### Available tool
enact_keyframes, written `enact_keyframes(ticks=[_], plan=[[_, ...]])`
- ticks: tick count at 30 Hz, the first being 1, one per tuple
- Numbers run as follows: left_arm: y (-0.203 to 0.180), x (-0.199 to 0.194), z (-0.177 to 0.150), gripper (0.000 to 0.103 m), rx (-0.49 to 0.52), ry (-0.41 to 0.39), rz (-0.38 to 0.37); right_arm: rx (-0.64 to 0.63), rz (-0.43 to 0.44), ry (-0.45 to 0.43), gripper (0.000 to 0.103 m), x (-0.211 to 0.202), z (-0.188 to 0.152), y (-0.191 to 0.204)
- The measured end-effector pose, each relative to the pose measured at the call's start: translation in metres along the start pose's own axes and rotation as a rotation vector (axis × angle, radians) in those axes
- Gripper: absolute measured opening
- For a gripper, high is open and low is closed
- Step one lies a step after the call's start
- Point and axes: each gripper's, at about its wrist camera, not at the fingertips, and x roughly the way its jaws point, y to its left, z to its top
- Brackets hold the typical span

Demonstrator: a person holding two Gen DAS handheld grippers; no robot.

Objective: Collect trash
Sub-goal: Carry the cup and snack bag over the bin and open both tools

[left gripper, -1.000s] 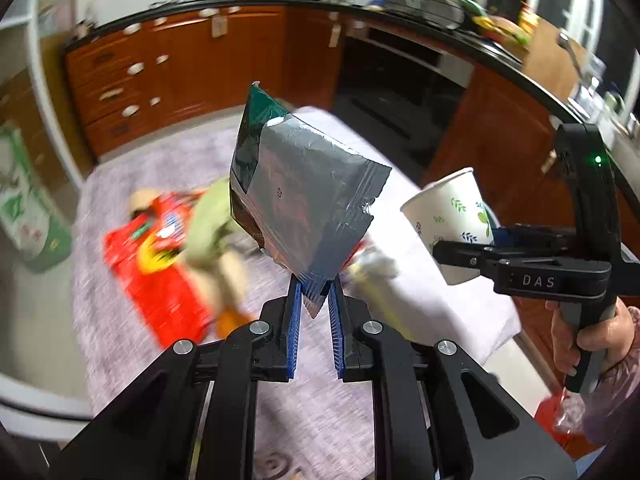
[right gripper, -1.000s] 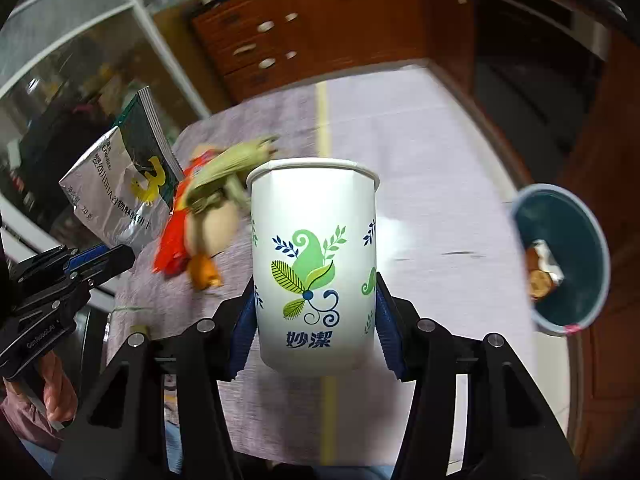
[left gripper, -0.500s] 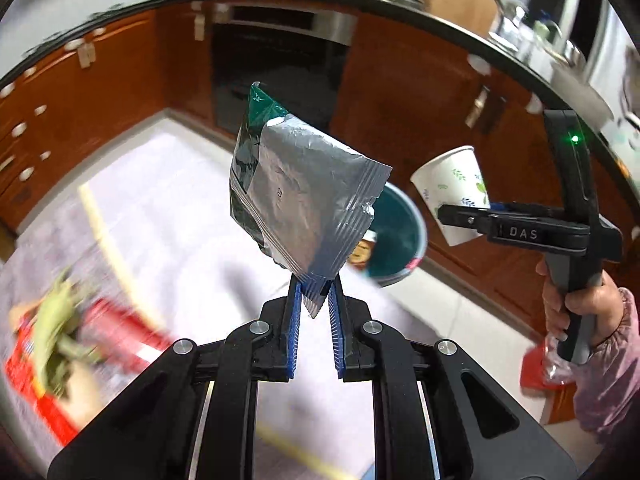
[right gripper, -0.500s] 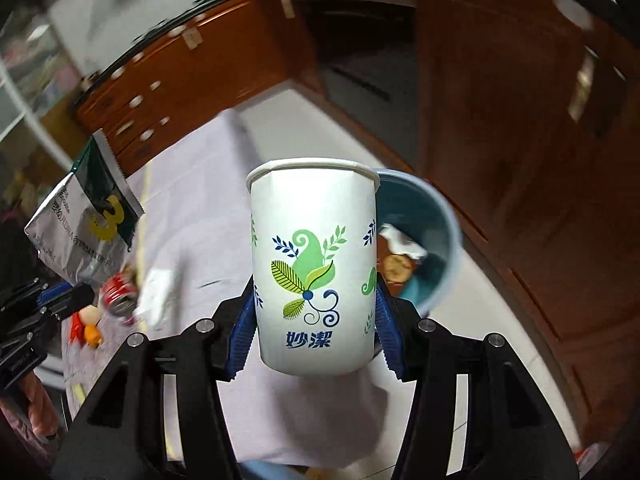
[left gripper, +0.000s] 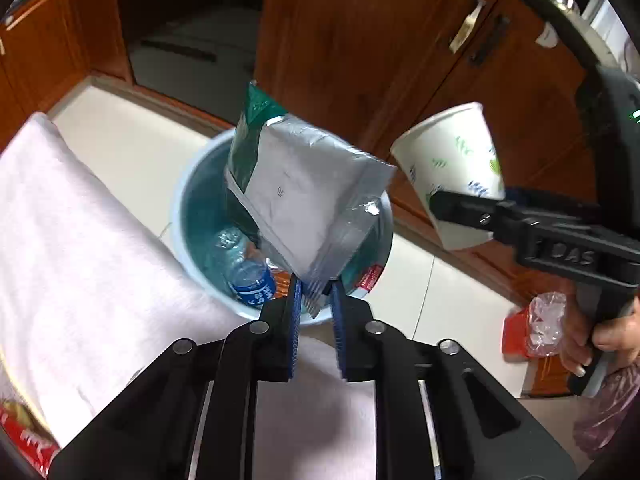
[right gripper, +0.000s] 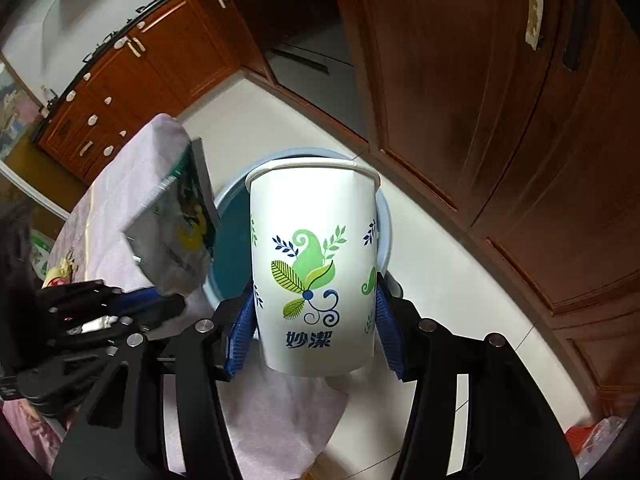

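My left gripper [left gripper: 314, 300] is shut on the bottom corner of a silver and green snack bag [left gripper: 304, 196], held up over a light blue trash bin [left gripper: 180, 200] on the floor. The bin holds a plastic bottle [left gripper: 246, 268] and wrappers. My right gripper [right gripper: 316, 320] is shut on a white paper cup [right gripper: 314, 264] with a green leaf print, held upright above the bin [right gripper: 232, 216]. The cup also shows in the left wrist view [left gripper: 452, 168], to the right of the bag. The bag shows in the right wrist view [right gripper: 176, 236], at the left.
A table with a pale cloth [left gripper: 80, 248] borders the bin on the left; trash lies at its far end [right gripper: 60, 272]. Brown wooden cabinets [left gripper: 360, 48] stand behind the bin. A red and clear plastic bag [left gripper: 536, 328] lies on the tiled floor.
Both grippers have swung from over the table to over the trash bin, still holding the bag and the cup. The bin now sits right under them.
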Motion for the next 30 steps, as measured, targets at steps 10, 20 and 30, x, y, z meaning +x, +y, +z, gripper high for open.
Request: enact_keyframes(ticks=[10, 20, 30], plan=[[0.016, 0.031, 0.008, 0.068, -0.021, 0.026, 0.034, -0.001, 0.000, 0.027, 0.051, 0.028, 0.022, -0.005], [0.025, -0.001, -0.001, 0.099, -0.037, -0.027, 0.086, -0.007, 0.026, 0.071, 0.059, 0.054, 0.026, 0.005], [0.037, -0.030, -0.007, 0.099, -0.082, -0.071, 0.076, 0.013, 0.033, 0.076, 0.085, 0.049, 0.026, 0.014]])
